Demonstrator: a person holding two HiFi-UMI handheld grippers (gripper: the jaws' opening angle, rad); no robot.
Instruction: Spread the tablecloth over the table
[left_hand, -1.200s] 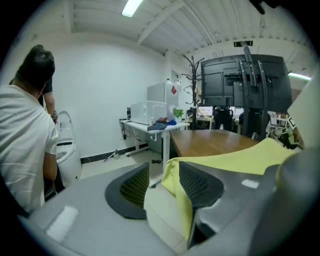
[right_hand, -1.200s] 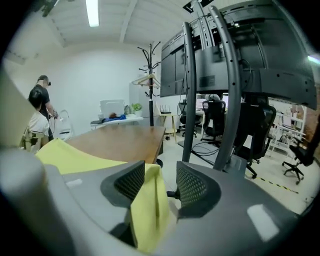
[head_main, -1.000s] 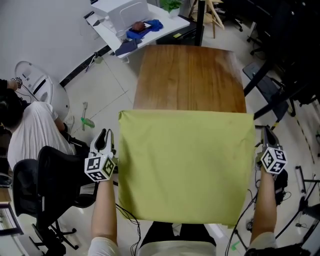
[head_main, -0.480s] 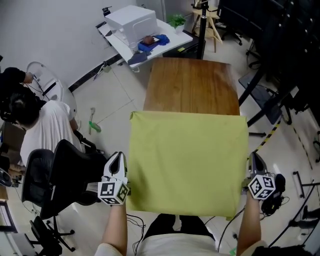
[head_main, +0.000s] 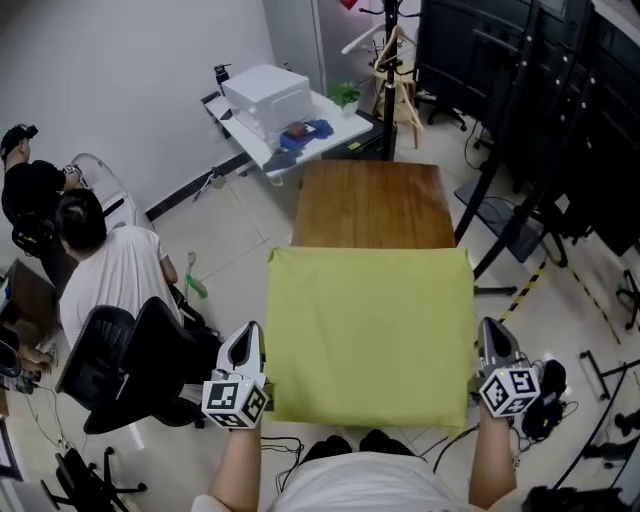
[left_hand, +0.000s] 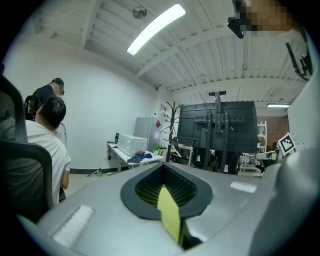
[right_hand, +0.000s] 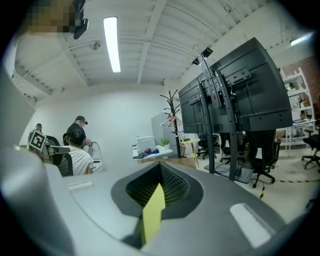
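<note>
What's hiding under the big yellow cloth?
The brown table goes in under the far edge of the cloth, and its far half sticks out bare. The part beneath the cloth is covered, so nothing there can be seen.

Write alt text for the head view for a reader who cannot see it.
The left gripper and right gripper each grip a near corner of a yellow-green fabric tablecloth, stretched over the near half of a brown wooden table; the far half is bare. A person in a white shirt sits at left.
</note>
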